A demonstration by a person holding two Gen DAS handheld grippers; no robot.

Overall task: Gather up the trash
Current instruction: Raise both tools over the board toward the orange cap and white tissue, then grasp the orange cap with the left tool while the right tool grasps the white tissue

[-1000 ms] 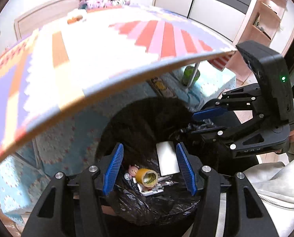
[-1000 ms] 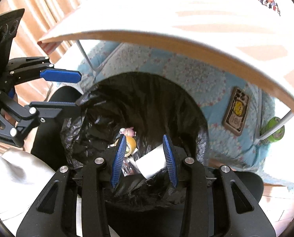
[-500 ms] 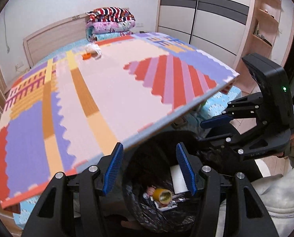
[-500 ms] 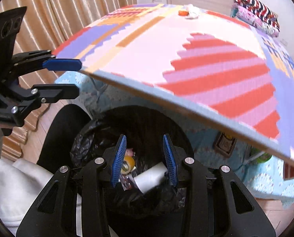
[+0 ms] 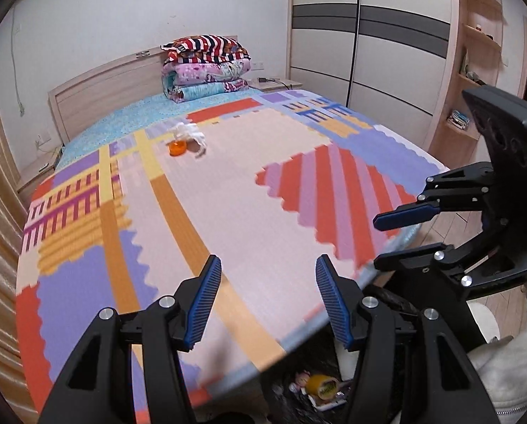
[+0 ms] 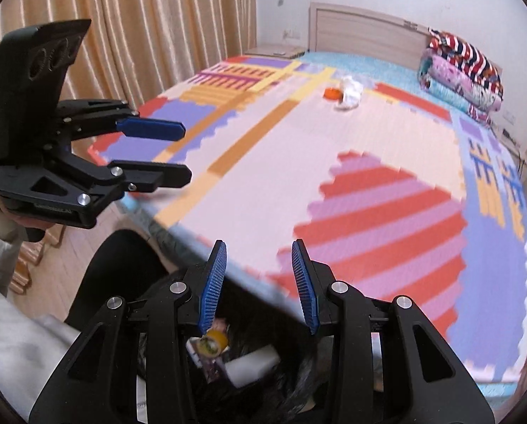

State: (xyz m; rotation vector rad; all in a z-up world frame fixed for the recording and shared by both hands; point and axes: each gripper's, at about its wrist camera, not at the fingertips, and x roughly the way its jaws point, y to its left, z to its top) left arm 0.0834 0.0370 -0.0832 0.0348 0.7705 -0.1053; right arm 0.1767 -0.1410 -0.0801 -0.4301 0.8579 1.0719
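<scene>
foam mat (image 5: 228,212) on bed | folded quilts (image 5: 206,67) by headboard | wardrobe (image 5: 369,35) | curtain (image 6: 139,35)

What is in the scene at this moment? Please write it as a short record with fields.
left gripper: open, empty, above the mat edge
right gripper: open, empty
black-lined trash bin: below both grippers, holds a yellow tape roll and a white box
colourful foam puzzle mat: covers the bed
remaining trash: small orange round cup beside crumpled white tissue, far side of the mat
</scene>
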